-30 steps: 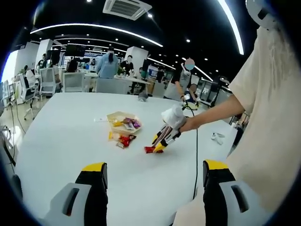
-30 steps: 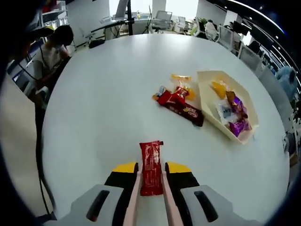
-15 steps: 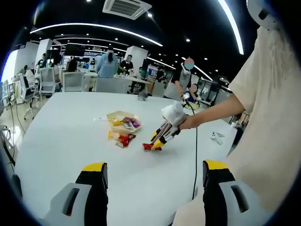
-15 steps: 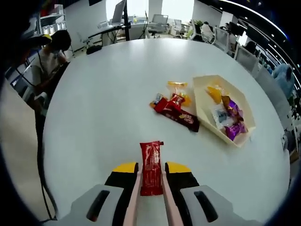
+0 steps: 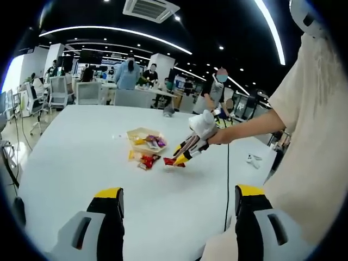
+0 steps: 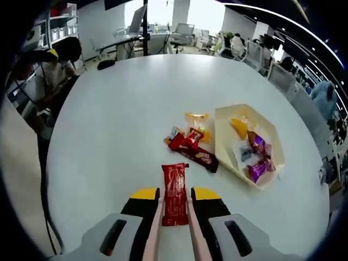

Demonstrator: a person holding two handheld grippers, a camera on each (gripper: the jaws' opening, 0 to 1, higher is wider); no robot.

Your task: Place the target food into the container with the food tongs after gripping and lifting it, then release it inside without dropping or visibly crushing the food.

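Red snack packet [image 6: 174, 193] — lengthwise between fingers [image 6: 154, 225]

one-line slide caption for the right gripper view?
Right gripper shut on a red snack packet, held above the white table, short of the cream container of wrapped snacks.

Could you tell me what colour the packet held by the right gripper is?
Red, clearest in the right gripper view.

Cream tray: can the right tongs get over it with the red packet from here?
Probably yes. The right tongs hold the red packet above the table, and the tray is open-topped, with nothing standing between.
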